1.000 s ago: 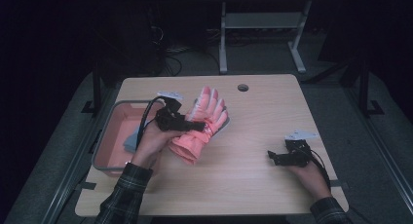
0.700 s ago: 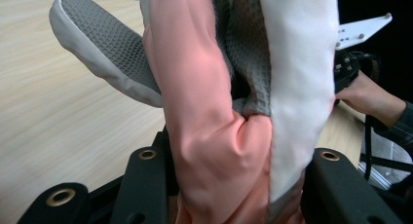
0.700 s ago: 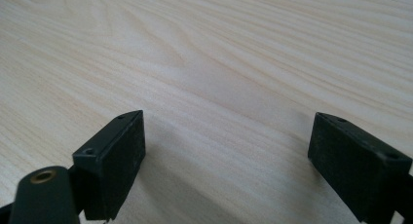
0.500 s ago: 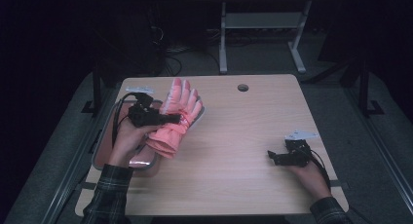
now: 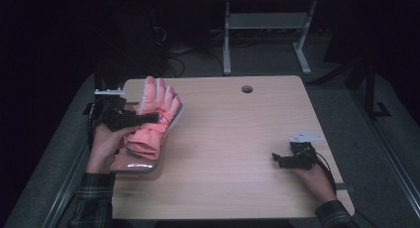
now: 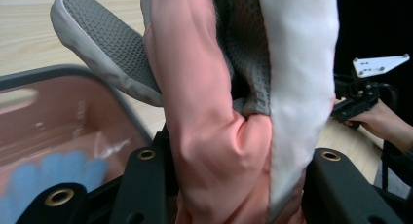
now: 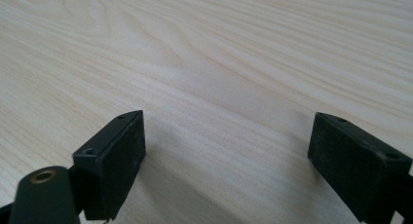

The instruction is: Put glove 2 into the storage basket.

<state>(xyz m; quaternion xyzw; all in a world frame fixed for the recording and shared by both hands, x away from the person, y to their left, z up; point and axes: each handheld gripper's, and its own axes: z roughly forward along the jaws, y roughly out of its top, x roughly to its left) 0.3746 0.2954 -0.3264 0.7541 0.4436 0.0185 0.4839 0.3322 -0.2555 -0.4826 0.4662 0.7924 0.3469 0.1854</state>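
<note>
I've carried the pink glove [image 5: 151, 120] leftward since the earlier frame; it now hangs over the bin [image 5: 141, 167], pinched between my left tongs' [image 5: 148, 118] jaws. My right tongs [image 5: 275, 159] haven't shifted, jaws spread above bare woodgrain table [image 5: 237, 139]. The glove is puffy pink fabric with a grey waffle-textured palm and white trim. Below my left tongs, the translucent bin holds a blue glove [image 6: 46, 177].

You are working in a dim lab or test room: a bare wooden table [image 5: 233, 153] with a cable hole [image 5: 247, 89], tangled cables [image 5: 171, 52] on grey carpet, a metal bench frame [image 5: 265, 34] behind
</note>
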